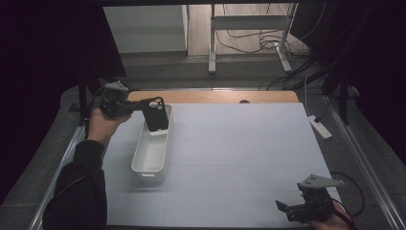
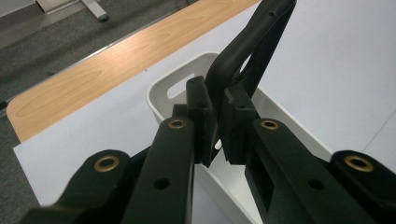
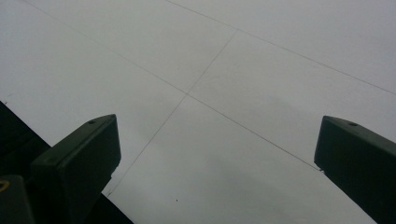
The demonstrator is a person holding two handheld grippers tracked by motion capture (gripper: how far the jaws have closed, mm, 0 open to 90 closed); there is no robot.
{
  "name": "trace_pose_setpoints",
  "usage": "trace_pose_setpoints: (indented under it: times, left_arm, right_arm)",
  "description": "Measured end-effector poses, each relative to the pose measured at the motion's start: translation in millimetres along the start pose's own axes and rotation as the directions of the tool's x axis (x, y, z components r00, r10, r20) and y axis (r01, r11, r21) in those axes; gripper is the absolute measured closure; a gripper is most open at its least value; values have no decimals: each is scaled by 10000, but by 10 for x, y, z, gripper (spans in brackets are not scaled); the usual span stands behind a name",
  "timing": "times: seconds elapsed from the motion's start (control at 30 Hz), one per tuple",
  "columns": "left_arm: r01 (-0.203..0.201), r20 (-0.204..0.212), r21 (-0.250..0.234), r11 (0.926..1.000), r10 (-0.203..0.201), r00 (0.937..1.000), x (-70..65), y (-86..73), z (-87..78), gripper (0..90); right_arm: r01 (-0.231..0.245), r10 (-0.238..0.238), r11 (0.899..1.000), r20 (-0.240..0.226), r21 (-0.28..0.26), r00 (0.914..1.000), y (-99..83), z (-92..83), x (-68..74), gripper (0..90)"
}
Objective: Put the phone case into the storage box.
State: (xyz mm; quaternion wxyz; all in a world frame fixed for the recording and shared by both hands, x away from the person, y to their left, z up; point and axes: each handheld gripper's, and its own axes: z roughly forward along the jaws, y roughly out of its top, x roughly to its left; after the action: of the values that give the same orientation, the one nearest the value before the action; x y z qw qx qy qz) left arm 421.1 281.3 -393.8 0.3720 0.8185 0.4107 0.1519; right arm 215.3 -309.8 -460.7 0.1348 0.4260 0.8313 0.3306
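A black phone case [image 1: 156, 113] hangs over the far end of a white rectangular bin [image 1: 152, 160], held by its edge in my left gripper [image 1: 130, 106]. In the left gripper view the jaws are shut on the phone case [image 2: 247, 51], whose rim rises up between them above the bin [image 2: 164, 88]. My right gripper [image 1: 293, 210] rests near the table's front right corner, open and holding nothing. In the right gripper view its jaws stand wide apart over the bare white mat [image 3: 224, 93].
A white mat [image 1: 239, 153] covers the table, with a strip of wooden tabletop [image 1: 215, 96] showing at the far edge. A power strip [image 1: 320, 126] lies off the right side. Table legs and cables stand on the floor beyond.
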Motion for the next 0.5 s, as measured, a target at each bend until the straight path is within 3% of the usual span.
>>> trace_pose_setpoints:
  times: [0.5]
  left_arm:
    - [-40, -176, -19, 10000, 39, 9998, 99, 28, 193, 832]
  right_arm:
    - [-16, 16, 10000, -33, 31, 10000, -2, 2, -4, 7]
